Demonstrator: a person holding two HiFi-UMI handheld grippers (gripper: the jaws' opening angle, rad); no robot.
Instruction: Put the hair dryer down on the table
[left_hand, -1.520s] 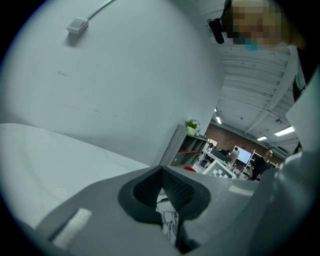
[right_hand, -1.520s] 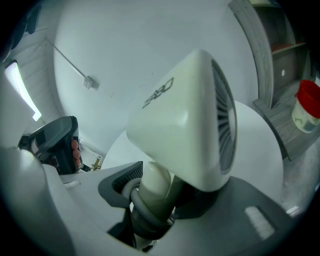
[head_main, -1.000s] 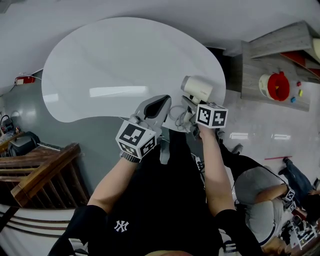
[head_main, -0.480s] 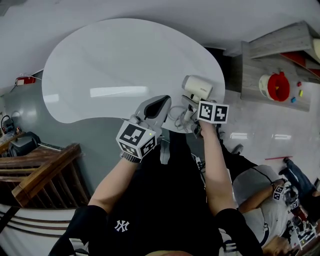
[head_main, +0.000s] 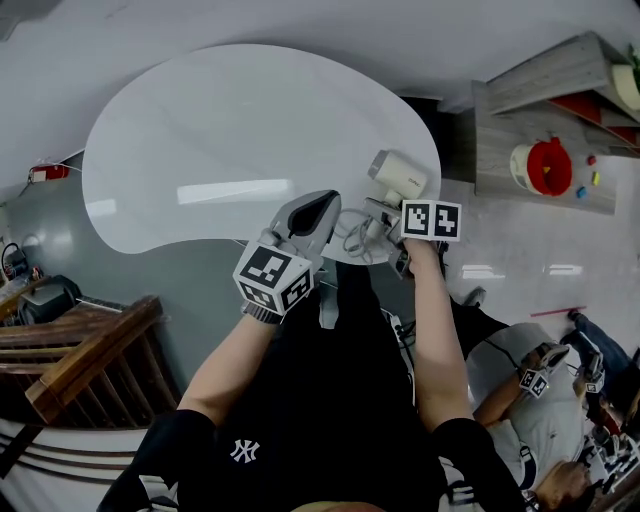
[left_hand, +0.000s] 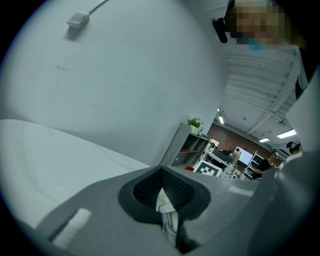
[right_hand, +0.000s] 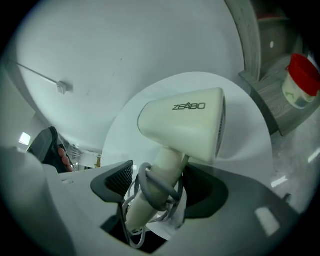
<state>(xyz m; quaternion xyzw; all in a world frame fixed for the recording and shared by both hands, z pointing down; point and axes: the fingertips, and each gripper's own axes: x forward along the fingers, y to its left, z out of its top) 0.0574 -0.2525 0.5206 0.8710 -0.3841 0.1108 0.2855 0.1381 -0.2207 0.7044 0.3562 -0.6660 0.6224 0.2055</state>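
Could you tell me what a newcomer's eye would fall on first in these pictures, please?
First the cream plastic hair dryer, its handle wound with grey cord and clamped in the right gripper, over the near right edge of the glossy white curved table. Next the left gripper, jaws shut on nothing, beside it at the table's near edge. A red-lidded jar stands on the grey shelf at far right.

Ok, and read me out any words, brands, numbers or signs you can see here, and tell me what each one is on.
"ZEABO": printed in grey on the side of the cream hair dryer, read in the right gripper view.
"NY": white interlocked monogram on the person's black shirt, head view.
The square markers on the gripper cubes are black-and-white patterns, not text.
Anything in the background room is too small to read.
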